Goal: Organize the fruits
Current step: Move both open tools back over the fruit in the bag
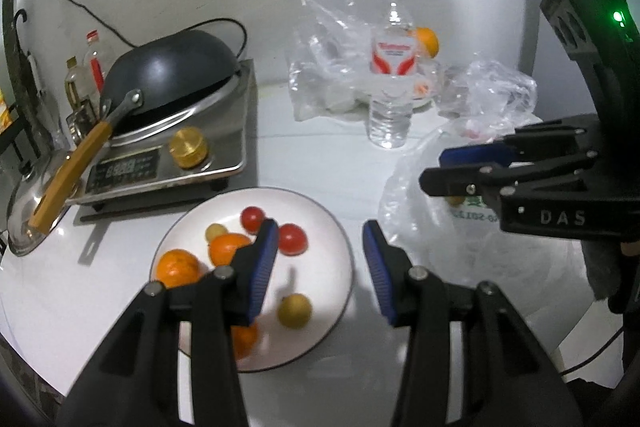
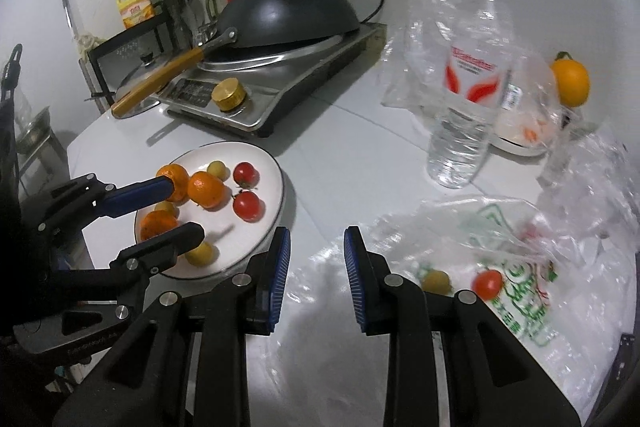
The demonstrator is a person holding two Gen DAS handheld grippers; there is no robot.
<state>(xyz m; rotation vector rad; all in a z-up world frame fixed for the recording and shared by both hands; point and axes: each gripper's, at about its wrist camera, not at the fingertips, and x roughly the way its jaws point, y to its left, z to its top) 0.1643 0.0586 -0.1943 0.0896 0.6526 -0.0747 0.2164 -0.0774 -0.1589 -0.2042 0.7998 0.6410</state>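
Plate (image 1: 340, 239): white, dark-rimmed, on the white counter (image 1: 312, 155) in front of the cooker (image 1: 224, 131). Holds three oranges (image 1: 178, 267), two tomatoes (image 1: 293, 239) and three small yellow fruits (image 1: 295, 310).

Left gripper (image 1: 320, 267): above the plate's right side, jaws apart, nothing between the pads.

Right gripper (image 2: 316, 267): above the counter between the plate and a printed bag (image 2: 520, 291), jaws a little apart, empty.

Printed bag: thin plastic, lying open on the counter to the right. Inside, one tomato (image 2: 487, 283) and one yellow fruit (image 2: 436, 281), near each other.

Bottle (image 2: 468, 83): clear, white cap, red label, upright behind the bag.

Clear bags (image 1: 320, 67): crumpled, around and behind the bottle.

Lone orange (image 2: 570, 83): far right, behind the bottle, beside a bagged white dish (image 2: 516, 143).

Cooker: steel, gold knob, bearing a dark wok (image 2: 288, 15) with a wooden handle; a lid (image 2: 136, 83) sits to its left.
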